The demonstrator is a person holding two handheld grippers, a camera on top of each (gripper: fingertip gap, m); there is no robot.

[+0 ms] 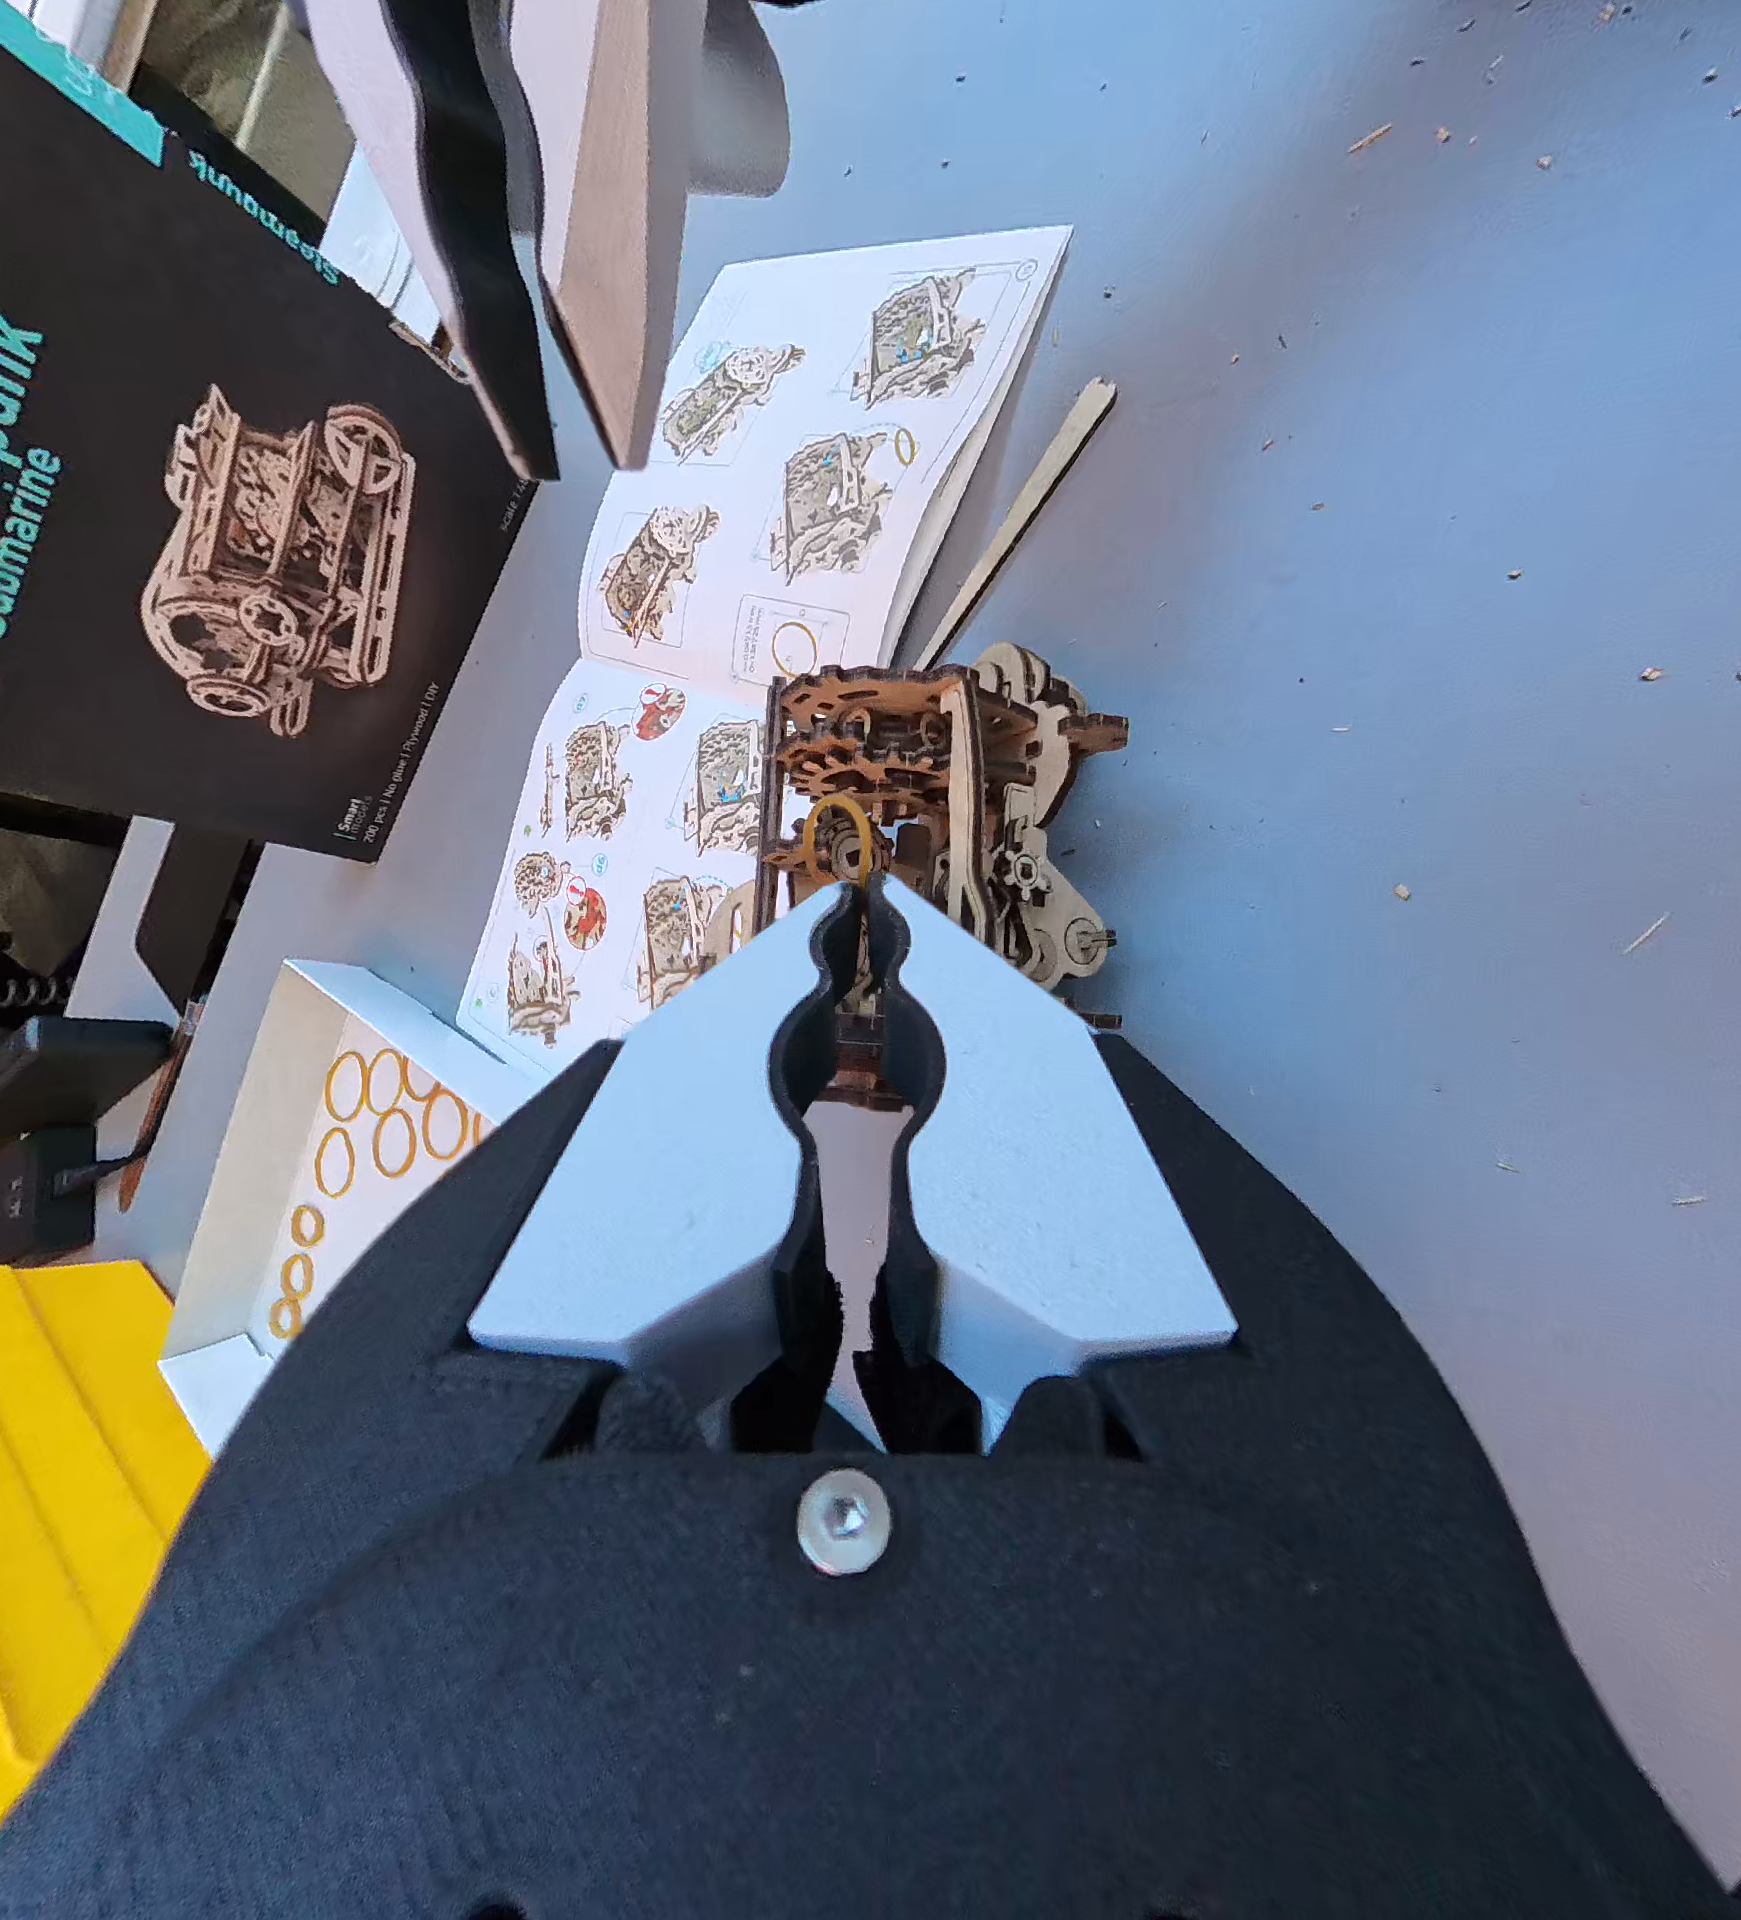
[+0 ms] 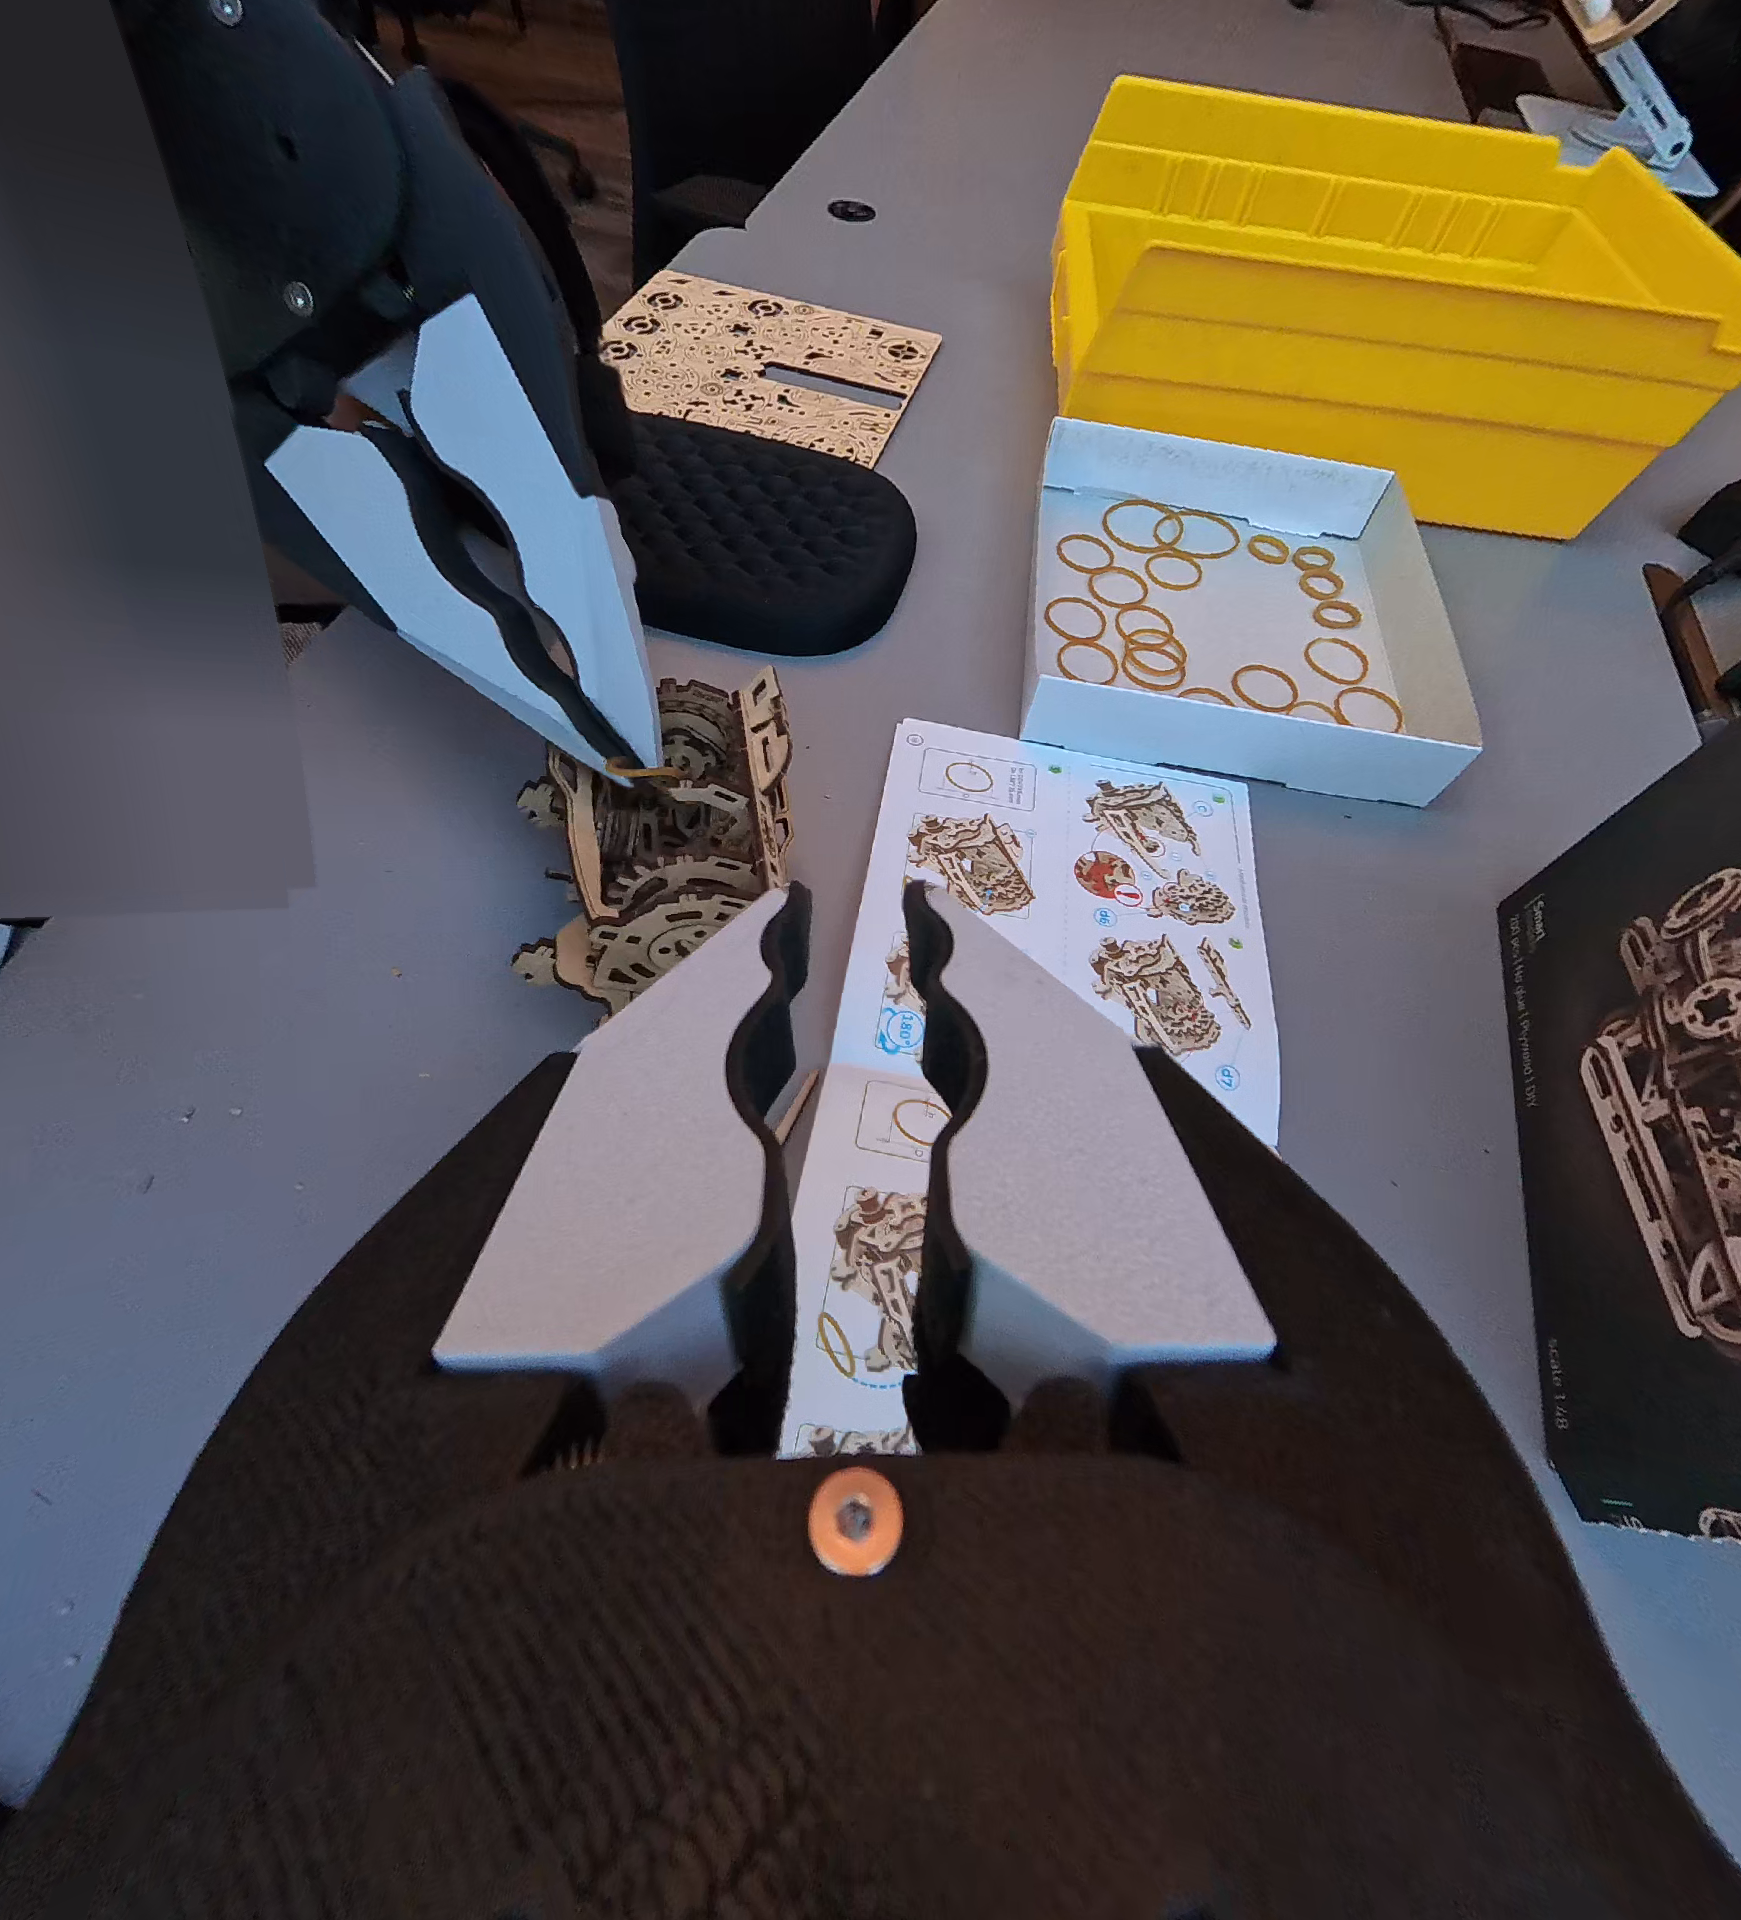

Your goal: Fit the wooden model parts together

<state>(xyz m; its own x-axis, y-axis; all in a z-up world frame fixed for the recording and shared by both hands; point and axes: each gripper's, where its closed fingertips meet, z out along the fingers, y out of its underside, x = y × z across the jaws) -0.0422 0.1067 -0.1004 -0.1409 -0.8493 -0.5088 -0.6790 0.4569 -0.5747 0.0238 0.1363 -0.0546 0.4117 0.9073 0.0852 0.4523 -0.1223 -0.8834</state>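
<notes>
Your left gripper (image 1: 864,883) has its tips pinched together on a yellow band (image 1: 838,831) that loops onto the wooden model (image 1: 939,800); the right wrist view shows the same pinch from the side, tips (image 2: 637,764) down in the top of the model (image 2: 668,831) with the band (image 2: 642,772) at them. Whether the band is hooked on a peg inside is hard to tell, the gears hide it. The model sits on the grey table (image 1: 1417,623), touching the edge of the open manual (image 1: 741,582), with a thin wooden stick (image 1: 1022,520) lying just behind it. Your right gripper (image 2: 855,899) hangs over the manual (image 2: 1053,883) beside the model, fingers apart, nothing between them. A white tray (image 2: 1250,743) of spare bands lies past the manual, a yellow bin (image 2: 1365,343) behind it. The black kit box (image 2: 1676,1143) lies off to the right. A cut wooden sheet (image 2: 772,364) lies at the far side under a black padded piece (image 2: 772,540). Wood chips are scattered over the table (image 2: 118,1143).
</notes>
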